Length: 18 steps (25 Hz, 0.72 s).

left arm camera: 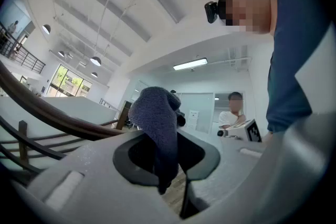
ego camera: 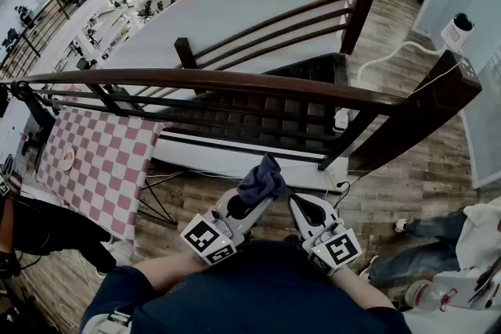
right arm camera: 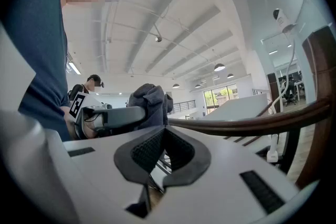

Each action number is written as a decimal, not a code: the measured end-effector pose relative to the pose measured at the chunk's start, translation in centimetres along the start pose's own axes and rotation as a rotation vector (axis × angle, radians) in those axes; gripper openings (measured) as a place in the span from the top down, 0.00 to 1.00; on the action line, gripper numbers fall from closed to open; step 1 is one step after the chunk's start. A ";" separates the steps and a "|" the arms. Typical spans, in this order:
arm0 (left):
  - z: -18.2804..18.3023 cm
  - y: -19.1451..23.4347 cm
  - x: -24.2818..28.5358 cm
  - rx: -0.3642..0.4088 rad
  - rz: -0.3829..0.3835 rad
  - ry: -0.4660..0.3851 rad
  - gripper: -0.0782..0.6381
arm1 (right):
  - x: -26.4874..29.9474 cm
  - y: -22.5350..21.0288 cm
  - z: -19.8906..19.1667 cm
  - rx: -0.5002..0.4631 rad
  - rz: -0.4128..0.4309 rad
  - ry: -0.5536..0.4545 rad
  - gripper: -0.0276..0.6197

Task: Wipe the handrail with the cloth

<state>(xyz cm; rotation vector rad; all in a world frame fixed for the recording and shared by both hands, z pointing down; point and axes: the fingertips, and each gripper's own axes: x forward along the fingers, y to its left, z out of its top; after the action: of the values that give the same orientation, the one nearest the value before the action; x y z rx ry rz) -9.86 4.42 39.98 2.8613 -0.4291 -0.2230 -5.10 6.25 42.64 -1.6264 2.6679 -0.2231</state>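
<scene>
Stairs (ego camera: 258,117) gape past the handrail (ego camera: 235,81); left gripper (ego camera: 257,201) clamps the cloth (ego camera: 262,180), right gripper (ego camera: 293,199) closed empty; rubbing could tug it loose.

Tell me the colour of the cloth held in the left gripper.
Dark blue-grey cloth, seen best in the left gripper view.

1. I see my left hand-held gripper (ego camera: 249,207) as pale grey moulded plastic.
2. My right hand-held gripper (ego camera: 301,209) matches, with a black-and-white square-marker cube (ego camera: 337,248).
3. I wear a dark blue top (ego camera: 258,289).
</scene>
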 end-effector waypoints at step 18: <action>-0.8 0.1 4.7 0.021 0.070 0.015 0.79 | -0.3 -4.1 -0.2 0.037 0.111 -0.017 0.94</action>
<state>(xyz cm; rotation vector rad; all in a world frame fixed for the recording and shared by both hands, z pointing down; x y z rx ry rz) -5.29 3.05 40.20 2.8600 -0.5305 -0.1855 -1.35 4.67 43.36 -1.4577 2.7135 -0.2540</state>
